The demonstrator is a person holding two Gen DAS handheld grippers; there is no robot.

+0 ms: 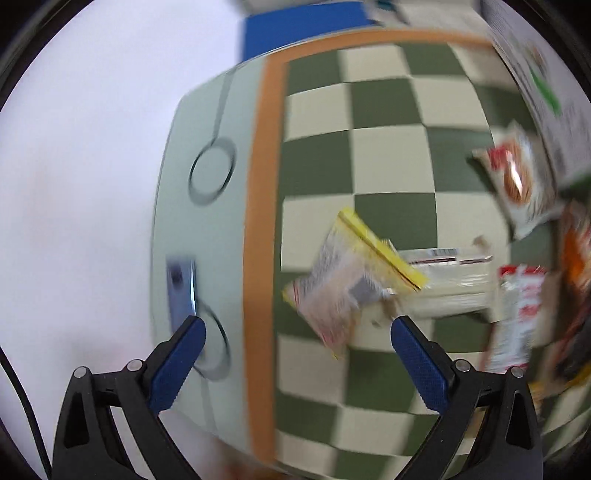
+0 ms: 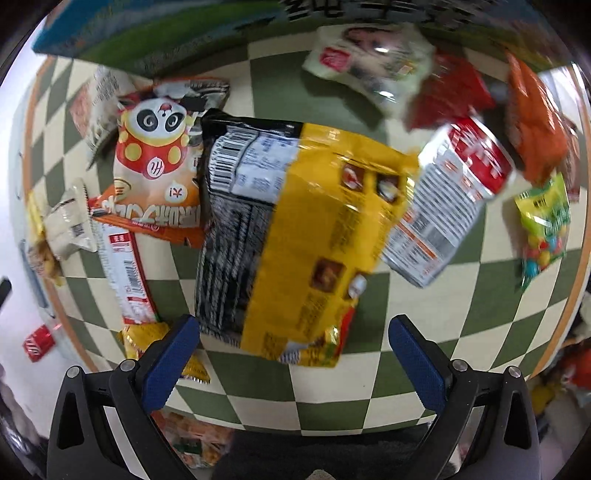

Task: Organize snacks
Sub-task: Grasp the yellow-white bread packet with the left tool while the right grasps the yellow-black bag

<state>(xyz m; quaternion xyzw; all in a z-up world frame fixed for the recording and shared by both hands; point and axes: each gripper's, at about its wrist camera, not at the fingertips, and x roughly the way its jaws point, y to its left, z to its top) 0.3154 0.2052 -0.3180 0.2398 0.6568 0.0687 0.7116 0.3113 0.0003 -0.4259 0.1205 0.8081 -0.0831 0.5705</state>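
My left gripper (image 1: 297,328) is open and empty above the green-and-cream checkered mat (image 1: 388,110), near a clear zip bag with a yellow strip (image 1: 351,273). A white stick pack (image 1: 443,284) and a red-and-white packet (image 1: 517,314) lie to its right. My right gripper (image 2: 293,326) is open and empty, just short of a large yellow-and-black snack bag (image 2: 295,229). Left of that bag lies an orange panda bag (image 2: 159,162). A red-and-silver packet (image 2: 450,199) lies to its right.
More snacks lie on the mat (image 2: 443,332): a white bag (image 2: 373,59), a red bag (image 2: 450,92), an orange bag (image 2: 535,122), a green candy bag (image 2: 546,225) and a long red-striped bar (image 2: 125,266). A box (image 2: 147,33) stands at the far edge. A mint-green device (image 1: 207,206) lies beside the mat.
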